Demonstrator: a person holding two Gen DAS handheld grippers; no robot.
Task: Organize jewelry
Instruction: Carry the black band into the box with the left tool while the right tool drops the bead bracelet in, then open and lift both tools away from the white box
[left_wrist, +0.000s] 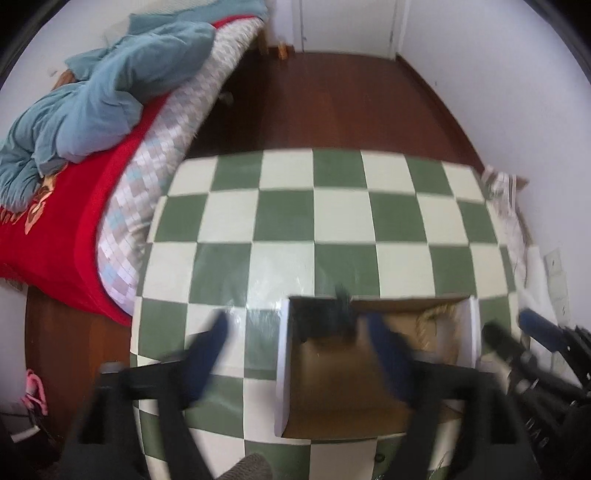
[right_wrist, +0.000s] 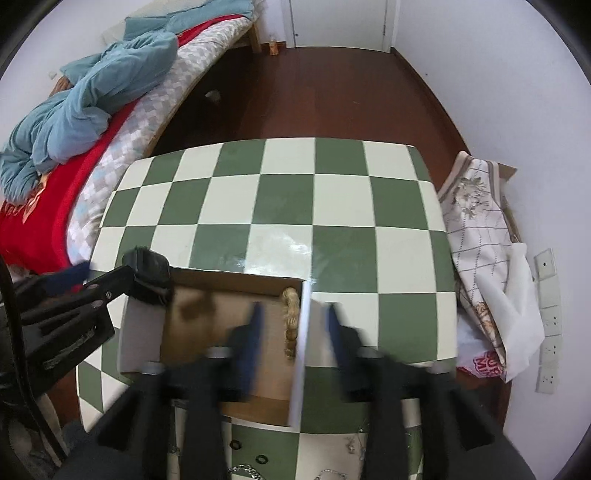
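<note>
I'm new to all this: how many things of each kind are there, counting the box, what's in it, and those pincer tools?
Cardboard box: 1
Wooden-bead bracelet in the box: 1
Black item in the box's far corner, too blurred to name: 1
Pincer tools, left gripper and right gripper: 2
Total: 5

Only partial red letters are showing on a white bag (right_wrist: 484, 363) off the table's right edge, reading roughly "MI"; the rest is staying cut off, illegible.
</note>
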